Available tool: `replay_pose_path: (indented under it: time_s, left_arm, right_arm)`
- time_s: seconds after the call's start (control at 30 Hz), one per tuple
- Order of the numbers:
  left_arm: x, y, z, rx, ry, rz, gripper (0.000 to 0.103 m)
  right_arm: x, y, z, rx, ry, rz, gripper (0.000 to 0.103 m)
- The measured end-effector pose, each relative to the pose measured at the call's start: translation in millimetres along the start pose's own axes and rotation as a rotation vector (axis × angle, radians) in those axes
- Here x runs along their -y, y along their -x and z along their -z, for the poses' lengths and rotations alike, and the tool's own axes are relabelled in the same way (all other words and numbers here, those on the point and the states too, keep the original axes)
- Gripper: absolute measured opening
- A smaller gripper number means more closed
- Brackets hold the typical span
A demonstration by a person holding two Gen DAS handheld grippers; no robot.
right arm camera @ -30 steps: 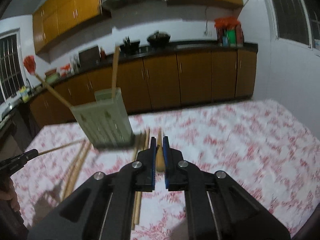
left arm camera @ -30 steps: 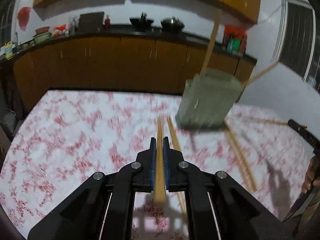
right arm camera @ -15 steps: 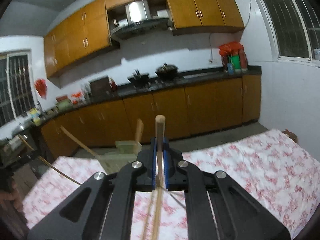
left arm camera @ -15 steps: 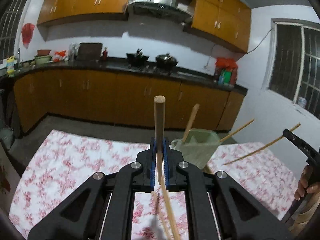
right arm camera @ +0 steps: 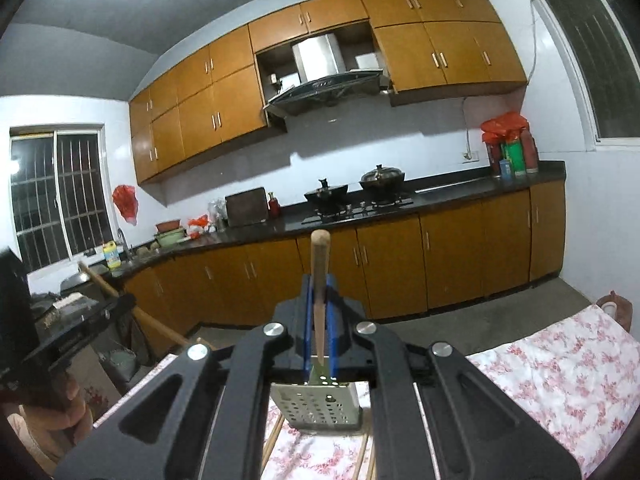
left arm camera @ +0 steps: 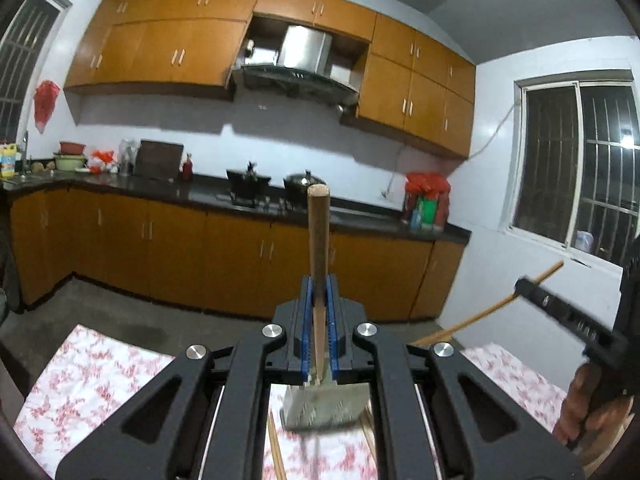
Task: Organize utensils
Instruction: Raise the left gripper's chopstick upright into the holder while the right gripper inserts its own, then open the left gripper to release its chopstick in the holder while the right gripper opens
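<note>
Left tool (left arm camera: 319,320) pressed together on a wooden chopstick (left arm camera: 318,236); the stick runs between the blue pads and stands nearly upright, its blunt round end topmost, against the lower cabinets (left arm camera: 168,256). Right tool (right arm camera: 319,320) likewise pinching a second chopstick (right arm camera: 320,268), same upright pose, tapered end down between the pads. Both tools held well above the surface (left arm camera: 92,376), which is covered in a white cloth with red floral print. Directly below each tool sits the perforated metal utensil holder (right arm camera: 320,406), pale grey-green, seen through the gap in the tool frame; in the left view it appears blurred (left arm camera: 324,408). Loose chopsticks lie flat on the cloth just beside the holder: one at its left (left arm camera: 276,448), more at its right edge (left arm camera: 370,428); from the right view they show as sticks either side of the holder base (right arm camera: 272,440). In the left view, the right tool enters at far right with its chopstick angled up-right (left arm camera: 492,312), gripped by a hand (left arm camera: 588,408). In the right view, the left tool appears at far left (right arm camera: 80,320), its chopstick slanting across (right arm camera: 152,320), with the hand (right arm camera: 60,408) below. Background: dark countertop with pots (right arm camera: 380,178) on a hob, range hood (right arm camera: 324,80), barred windows.
</note>
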State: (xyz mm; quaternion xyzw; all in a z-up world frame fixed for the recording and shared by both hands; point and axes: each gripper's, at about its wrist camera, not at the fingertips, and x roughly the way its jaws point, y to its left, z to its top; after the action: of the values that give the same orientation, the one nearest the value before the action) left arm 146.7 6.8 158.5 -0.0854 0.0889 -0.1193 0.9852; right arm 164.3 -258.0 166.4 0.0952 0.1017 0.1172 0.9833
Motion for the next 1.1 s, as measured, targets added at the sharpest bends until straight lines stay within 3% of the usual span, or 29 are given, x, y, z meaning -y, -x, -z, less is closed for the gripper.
replay_pose_path:
  time_s: [0.17,0.5,0.6,0.67,0.73,0.97,1.1]
  left_arm:
    - [11,-28,4,-0.006,-0.023,-0.010,0.007]
    - [7,-76,46,-0.161,-0.013,-0.012,0.007]
    - [5,-72,47,-0.160,-0.016,-0.006,0.011]
    - [3,-68,43,-0.147,-0.009,-0.008,0.029]
    - [2,-63,38,-0.125,-0.001,-0.014,0.036]
    - [-5,-37,28,-0.095,0.011,-0.022,0.038]
    - [-19,-15,35,-0.103,0.007,-0.074,0.041]
  right_arm:
    - [4,-36,7,-0.085,-0.007,0.003,0.008]
    - [4,-74,33,-0.191,0.000,0.018,0.010]
    - [2,-69,35,-0.175,0.007,0.022,0.023]
    - [2,-64,33,-0.164,0.005,0.023,0.026]
    - [3,-59,31,-0.153,0.004,0.028,0.028]
    - [19,-25,31,-0.127,-0.006,0.103,0.034]
    - [46,-15,54,-0.207,-0.020,0.191,0.035]
